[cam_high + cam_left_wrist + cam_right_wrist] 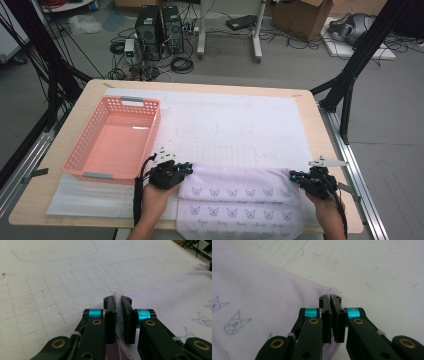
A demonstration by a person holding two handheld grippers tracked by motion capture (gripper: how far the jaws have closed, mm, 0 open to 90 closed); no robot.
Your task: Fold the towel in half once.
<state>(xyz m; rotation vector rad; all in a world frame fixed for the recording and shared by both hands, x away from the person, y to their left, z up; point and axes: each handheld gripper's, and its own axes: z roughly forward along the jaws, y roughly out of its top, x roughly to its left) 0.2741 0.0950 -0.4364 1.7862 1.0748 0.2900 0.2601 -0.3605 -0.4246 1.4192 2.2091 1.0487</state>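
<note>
A pale towel [240, 200] with small cat faces lies folded at the table's [320, 125] near edge, right of the pink basket [112, 140]. The left gripper [186, 170] pinches its left corner; the right gripper [295, 176] pinches its right corner.

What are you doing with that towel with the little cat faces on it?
A person is handling a pale purple towel on the table with a gripper in each hand. The left gripper is shut on the towel's thick left corner, and the right gripper is shut on its right corner. The towel lies partly folded near the table's front edge. A pink basket sits to the left with nothing in it.
</note>
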